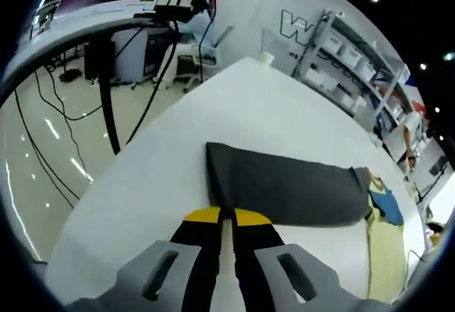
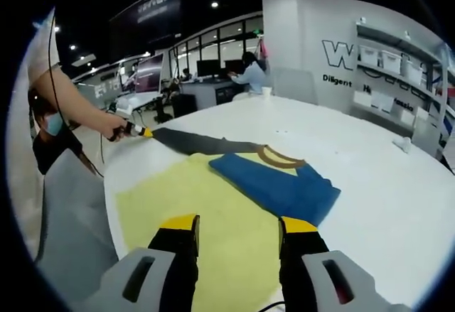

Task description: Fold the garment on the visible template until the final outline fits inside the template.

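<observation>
The garment lies on a white table (image 2: 370, 205), its blue body (image 2: 277, 180) folded, with a tan collar (image 2: 281, 159) on top. Part of it rests on the yellow template (image 2: 192, 205). A long dark grey sleeve (image 1: 284, 184) stretches away from the body. My left gripper (image 1: 227, 216) is shut on the near edge of that sleeve's end. In the right gripper view, the left gripper (image 2: 135, 131) holds the sleeve (image 2: 202, 143) taut off the template's far corner. My right gripper (image 2: 238, 223) hovers open over the template, nothing between its fingers.
The table edge (image 1: 121, 163) runs close to the left gripper, with floor and black cables (image 1: 106, 106) beyond. A paper cup (image 1: 267, 57) stands at the far end. A small white object (image 2: 402, 143) lies at right. Shelves (image 1: 355, 63) line the wall.
</observation>
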Demonstrator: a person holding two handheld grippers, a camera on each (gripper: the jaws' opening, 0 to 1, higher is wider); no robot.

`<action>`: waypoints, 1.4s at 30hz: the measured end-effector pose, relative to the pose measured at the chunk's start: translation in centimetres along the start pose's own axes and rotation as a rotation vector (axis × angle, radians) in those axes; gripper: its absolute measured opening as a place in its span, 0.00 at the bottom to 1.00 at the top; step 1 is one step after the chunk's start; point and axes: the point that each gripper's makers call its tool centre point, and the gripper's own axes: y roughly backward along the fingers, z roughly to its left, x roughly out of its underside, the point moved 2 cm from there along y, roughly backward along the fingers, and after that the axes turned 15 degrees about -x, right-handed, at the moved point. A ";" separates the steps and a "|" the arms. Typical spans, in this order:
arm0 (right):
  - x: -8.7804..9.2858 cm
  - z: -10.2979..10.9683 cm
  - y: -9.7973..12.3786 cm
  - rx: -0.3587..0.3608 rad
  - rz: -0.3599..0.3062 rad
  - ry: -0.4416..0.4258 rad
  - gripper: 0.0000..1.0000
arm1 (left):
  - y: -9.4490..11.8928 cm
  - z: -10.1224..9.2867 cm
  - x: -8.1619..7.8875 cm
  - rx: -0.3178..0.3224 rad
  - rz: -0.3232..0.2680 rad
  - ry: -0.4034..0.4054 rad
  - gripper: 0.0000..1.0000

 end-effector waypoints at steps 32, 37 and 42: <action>0.0 -0.2 0.6 0.012 -0.065 -0.008 0.39 | 4.8 -7.4 -8.0 0.209 -0.196 -0.045 0.01; 0.1 -0.3 0.6 0.011 -0.080 -0.012 0.40 | 5.5 -9.8 -9.6 0.263 -0.228 -0.077 0.01; 0.2 -0.3 0.6 0.009 -0.086 -0.017 0.41 | 6.0 -13.0 -11.4 0.335 -0.264 -0.112 0.01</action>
